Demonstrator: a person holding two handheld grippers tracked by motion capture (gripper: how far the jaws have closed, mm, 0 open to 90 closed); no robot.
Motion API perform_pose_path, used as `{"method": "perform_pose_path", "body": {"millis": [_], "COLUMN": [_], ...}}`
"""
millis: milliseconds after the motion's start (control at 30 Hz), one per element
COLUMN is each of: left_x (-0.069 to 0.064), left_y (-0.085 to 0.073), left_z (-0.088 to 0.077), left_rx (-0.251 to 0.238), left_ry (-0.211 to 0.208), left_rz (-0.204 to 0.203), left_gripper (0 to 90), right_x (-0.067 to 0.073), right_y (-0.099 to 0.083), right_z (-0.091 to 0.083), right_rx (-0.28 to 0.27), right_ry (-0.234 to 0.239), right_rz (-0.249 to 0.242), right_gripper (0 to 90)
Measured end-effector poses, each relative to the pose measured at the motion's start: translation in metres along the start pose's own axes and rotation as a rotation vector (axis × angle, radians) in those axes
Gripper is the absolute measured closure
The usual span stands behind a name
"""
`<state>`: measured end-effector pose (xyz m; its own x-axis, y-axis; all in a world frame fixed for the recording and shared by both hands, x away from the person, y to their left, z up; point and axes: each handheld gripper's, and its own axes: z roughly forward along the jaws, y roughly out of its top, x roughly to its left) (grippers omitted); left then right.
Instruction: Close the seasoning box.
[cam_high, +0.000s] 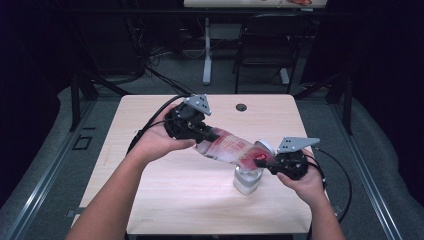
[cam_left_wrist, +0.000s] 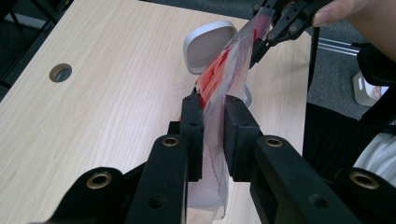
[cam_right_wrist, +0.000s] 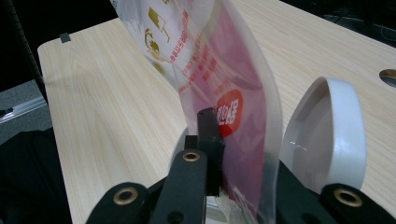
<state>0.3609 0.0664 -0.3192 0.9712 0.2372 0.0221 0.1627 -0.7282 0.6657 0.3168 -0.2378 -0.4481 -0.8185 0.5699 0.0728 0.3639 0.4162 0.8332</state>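
Bag: a thin, clear plastic pouch printed in red and white with gold marks (cam_high: 227, 148) is hanging in the air between the two grippers, over the right half of the light wooden tabletop (cam_high: 150, 190), sloping down toward the tabletop's right edge.
Left gripper: the left gripper (cam_left_wrist: 214, 122) is clamping the upper end of the pouch, its black jaws pressing the film flat between them.
Right gripper: the right gripper (cam_right_wrist: 243, 140) is pinching the lower end of the pouch; the film is bowing around the jaws, so the hold looks firm on a flat edge.
Handling: the pouch is looking light, limp and slick; it is curving and creasing under its own weight, so it is likely to slip or fold unless both ends are gripped on flat, doubled film near the edges.
Container: a small clear glass jar (cam_high: 247, 180) is standing on the tabletop near the right edge, directly below the pouch's lower end.
Lid: a white hinged cap (cam_right_wrist: 334, 135) is standing open, tilted back beside the pouch.
Contents: what the jar is holding cannot be told; the pouch seems nearly empty, though its inside is not clearly showing.
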Motion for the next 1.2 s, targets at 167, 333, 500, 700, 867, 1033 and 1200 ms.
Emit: {"method": "perform_pose_path", "body": {"millis": [167, 333, 500, 700, 867, 1033, 1200], "left_x": [0.001, 0.002, 0.003, 0.004, 0.008, 0.01, 0.011], "left_y": [-0.002, -0.006, -0.011, -0.02, -0.033, -0.044, -0.053], "left_z": [0.0, 0.0, -0.001, -0.002, -0.002, 0.0, 0.0], "left_rx": [0.003, -0.005, -0.009, -0.026, -0.059, -0.063, -0.078], "left_ry": [-0.005, -0.007, -0.006, -0.005, -0.012, -0.016, -0.02], "left_rz": [-0.005, -0.011, -0.019, -0.036, -0.067, -0.087, -0.099], "left_gripper": [79.8, 79.7, 79.4, 78.9, 79.0, 78.6, 78.6], "right_x": [0.001, 0.001, 0.002, 0.004, 0.005, 0.004, 0.004], "right_y": [0.0, 0.001, 0.002, 0.003, 0.003, 0.003, 0.004], "right_z": [0.001, 0.001, 0.002, 0.002, 0.005, 0.005, 0.005], "right_rx": [-0.001, -0.002, 0.0, -0.017, -0.045, -0.071, -0.084], "right_ry": [0.003, 0.002, 0.002, -0.003, -0.013, -0.014, -0.005], "right_rz": [-0.001, -0.003, -0.008, -0.009, -0.005, 0.009, 0.016], "right_gripper": [89.3, 89.3, 89.2, 88.7, 87.7, 84.9, 82.7]}}
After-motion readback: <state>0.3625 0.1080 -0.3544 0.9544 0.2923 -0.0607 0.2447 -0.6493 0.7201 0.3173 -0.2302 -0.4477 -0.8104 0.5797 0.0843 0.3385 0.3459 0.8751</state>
